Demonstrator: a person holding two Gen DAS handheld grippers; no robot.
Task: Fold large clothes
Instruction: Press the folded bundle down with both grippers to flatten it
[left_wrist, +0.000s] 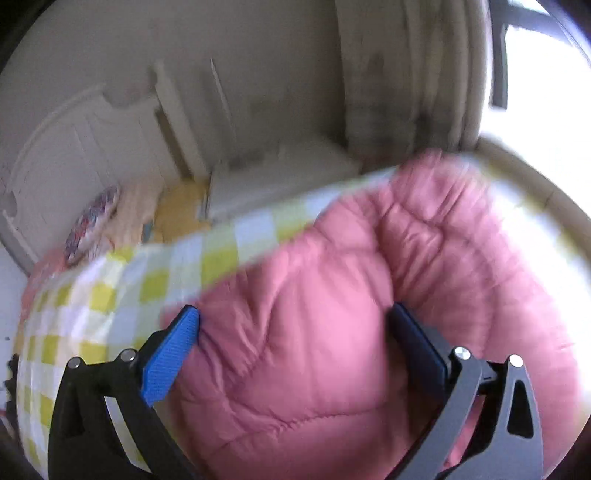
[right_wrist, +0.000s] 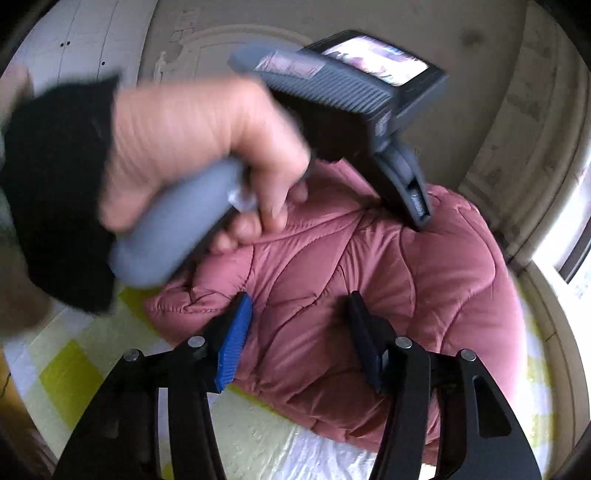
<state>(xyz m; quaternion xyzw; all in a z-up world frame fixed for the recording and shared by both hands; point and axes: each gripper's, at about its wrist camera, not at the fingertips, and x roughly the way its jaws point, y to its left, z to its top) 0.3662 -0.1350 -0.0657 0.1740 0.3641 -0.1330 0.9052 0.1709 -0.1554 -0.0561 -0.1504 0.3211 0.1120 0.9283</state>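
A pink quilted puffer jacket (left_wrist: 332, 332) lies bunched on a bed with a yellow-and-white checked sheet (left_wrist: 110, 295). In the left wrist view my left gripper (left_wrist: 293, 310) hangs over the jacket with its jaws spread wide, and nothing is pinched between the blue pads. The right wrist view shows the same jacket (right_wrist: 424, 277). My right gripper (right_wrist: 299, 295) hovers above its near part, jaws partly apart and not pressing on the fabric. A hand (right_wrist: 184, 147) in a black sleeve holds the left gripper's grey handle, and one of that gripper's fingers (right_wrist: 415, 192) points down at the jacket's far side.
A white headboard (left_wrist: 74, 147) and a patterned pillow (left_wrist: 92, 221) sit at the bed's far left. A beige curtain (left_wrist: 406, 74) and a bright window (left_wrist: 546, 92) lie beyond the bed. Checked sheet (right_wrist: 74, 369) shows bare at the lower left.
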